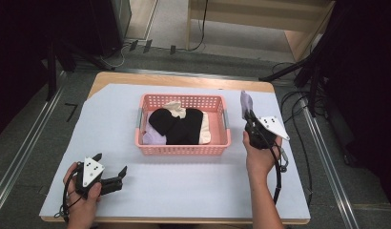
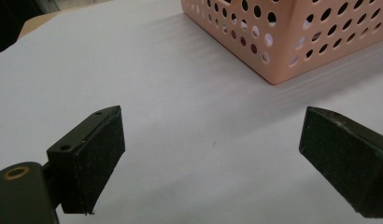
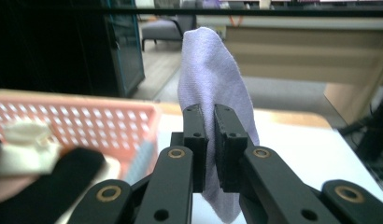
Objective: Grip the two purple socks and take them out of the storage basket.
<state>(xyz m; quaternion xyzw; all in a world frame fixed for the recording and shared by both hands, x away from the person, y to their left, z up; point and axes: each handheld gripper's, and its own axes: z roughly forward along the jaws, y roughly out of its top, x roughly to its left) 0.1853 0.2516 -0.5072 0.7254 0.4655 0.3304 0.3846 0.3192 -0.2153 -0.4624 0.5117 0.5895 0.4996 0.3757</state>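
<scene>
The right gripper (image 1: 249, 116) has its jaws pinched tight on a lilac cloth (image 3: 213, 93), which stands up between the pads just right of the pink basket (image 1: 184, 149) and outside its rim. The basket sits mid-table on the white sheet (image 1: 193, 186); inside it lie black garments (image 1: 177, 125), a cream piece (image 1: 204, 129) against the right wall and another lilac piece (image 1: 153, 138) in the near-left corner. The left gripper (image 1: 110, 171) rests on the sheet near the front-left, jaws spread wide with nothing between them
</scene>
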